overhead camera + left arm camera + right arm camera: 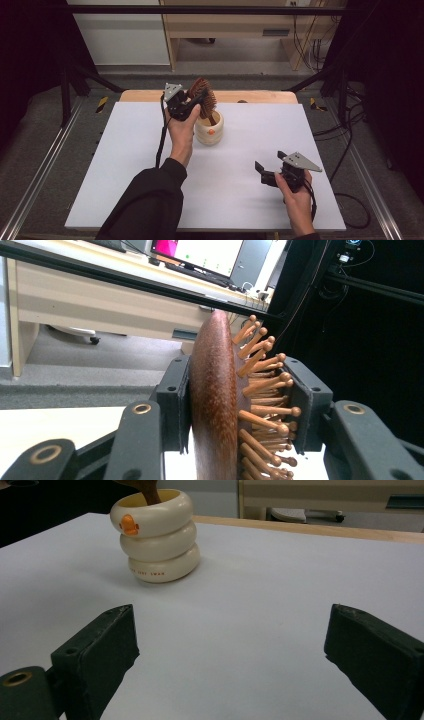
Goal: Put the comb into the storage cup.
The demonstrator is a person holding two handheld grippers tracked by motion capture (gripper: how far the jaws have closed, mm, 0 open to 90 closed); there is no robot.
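Observation:
A dark brown wooden hairbrush [204, 95] with peg bristles [260, 390] stands handle-down in a cream ringed cup [209, 131] near the middle back of the white table. My left gripper [192, 101] is shut on the brush head [215, 400], one jaw on its smooth back and the other against the pegs. The cup [156, 535] carries a small orange mark, and the brush handle [147, 490] dips into its mouth. My right gripper [270, 167] rests low at the front right, jaws wide open [230, 660] and pointing toward the cup with nothing between them.
The white board [150, 170] covers a wooden table [250, 96]. Metal rails [40, 165] run along both sides, and cables [345, 145] lie at the right. A desk with a monitor [200, 255] stands beyond the table.

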